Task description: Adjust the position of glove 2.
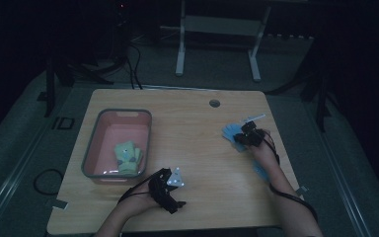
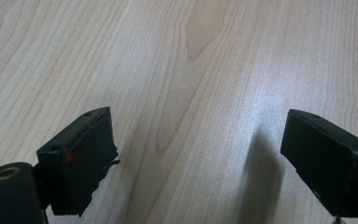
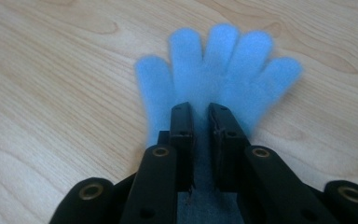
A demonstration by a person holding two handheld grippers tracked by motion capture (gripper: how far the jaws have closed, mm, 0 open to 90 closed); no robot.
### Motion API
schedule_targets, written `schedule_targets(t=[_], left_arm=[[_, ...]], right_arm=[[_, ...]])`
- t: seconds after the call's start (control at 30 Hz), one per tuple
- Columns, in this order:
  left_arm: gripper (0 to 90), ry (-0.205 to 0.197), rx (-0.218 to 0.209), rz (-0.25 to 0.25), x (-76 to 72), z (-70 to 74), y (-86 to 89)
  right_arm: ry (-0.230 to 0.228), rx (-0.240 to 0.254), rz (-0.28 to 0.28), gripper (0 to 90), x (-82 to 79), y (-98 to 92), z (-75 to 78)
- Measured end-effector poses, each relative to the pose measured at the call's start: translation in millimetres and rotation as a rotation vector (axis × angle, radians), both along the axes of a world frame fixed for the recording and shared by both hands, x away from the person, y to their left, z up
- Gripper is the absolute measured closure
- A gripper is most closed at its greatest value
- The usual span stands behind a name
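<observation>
High view is dim, and much of it is hard to read: the room beyond the tabletop [image 1: 197, 123] sinks into black, and only the legs of a pale frame show at the top centre. Both forearms are cut off by the bottom edge. Pale green cloth things [image 1: 128, 157] lie in the pink bin [image 1: 94, 137] at the left of the frame, but what they are cannot be made out. A second bit of blue [image 1: 261, 172] peeks out beside the right forearm, mostly hidden by it. Large letters that look like "ID" (faint, on the floor to the left of the tabletop) are the only writing; no brand can be read anywhere.

Left tongs [image 1: 173, 195] sit near the bottom centre of the high view, and in the left gripper view [image 2: 198, 163] the jaws stand spread wide over bare wood with nothing between them.

Right tongs [image 1: 249, 136] are at the right of the high view, on the blue glove [image 1: 231, 132]. In the right gripper view the right tongs [image 3: 200, 119] are pressed nearly together, pinching the glove's palm cloth, which fills the narrow gap between the jaws. The glove [image 3: 219, 74] lies flat on the wood in the upper middle of that frame, fingers fanned away from the camera and soft with blur; its cuff end is hidden under the jaws.
</observation>
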State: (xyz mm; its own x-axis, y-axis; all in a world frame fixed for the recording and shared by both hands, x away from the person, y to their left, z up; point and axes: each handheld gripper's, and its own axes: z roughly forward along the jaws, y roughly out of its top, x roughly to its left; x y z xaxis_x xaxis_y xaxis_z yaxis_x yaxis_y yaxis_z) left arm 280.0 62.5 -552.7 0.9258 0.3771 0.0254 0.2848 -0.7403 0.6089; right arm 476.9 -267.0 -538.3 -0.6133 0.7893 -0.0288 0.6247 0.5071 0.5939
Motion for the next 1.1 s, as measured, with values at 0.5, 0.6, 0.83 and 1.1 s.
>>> schedule_targets(t=[0.5,0.6,0.83,1.1], left_arm=[[10.2,-0.024,-0.02,0.02,-1.5,-0.5,0.7],[10.2,-0.034,-0.014,0.017,-1.9,-0.2,0.2],[10.2,-0.035,-0.015,0.014,-2.3,-0.3,0.3],[10.2,-0.036,-0.015,0.011,-2.7,-0.7,0.5]], right_arm=[[-0.089,0.123,-0.068,82.7,-70.5,45.2,55.6],[-0.123,0.157,-0.137,82.9,-104.7,60.8,60.9],[-0.127,0.219,-0.219,82.8,-141.8,75.1,55.1],[-0.121,0.202,-0.281,82.8,-153.6,86.4,37.5]])
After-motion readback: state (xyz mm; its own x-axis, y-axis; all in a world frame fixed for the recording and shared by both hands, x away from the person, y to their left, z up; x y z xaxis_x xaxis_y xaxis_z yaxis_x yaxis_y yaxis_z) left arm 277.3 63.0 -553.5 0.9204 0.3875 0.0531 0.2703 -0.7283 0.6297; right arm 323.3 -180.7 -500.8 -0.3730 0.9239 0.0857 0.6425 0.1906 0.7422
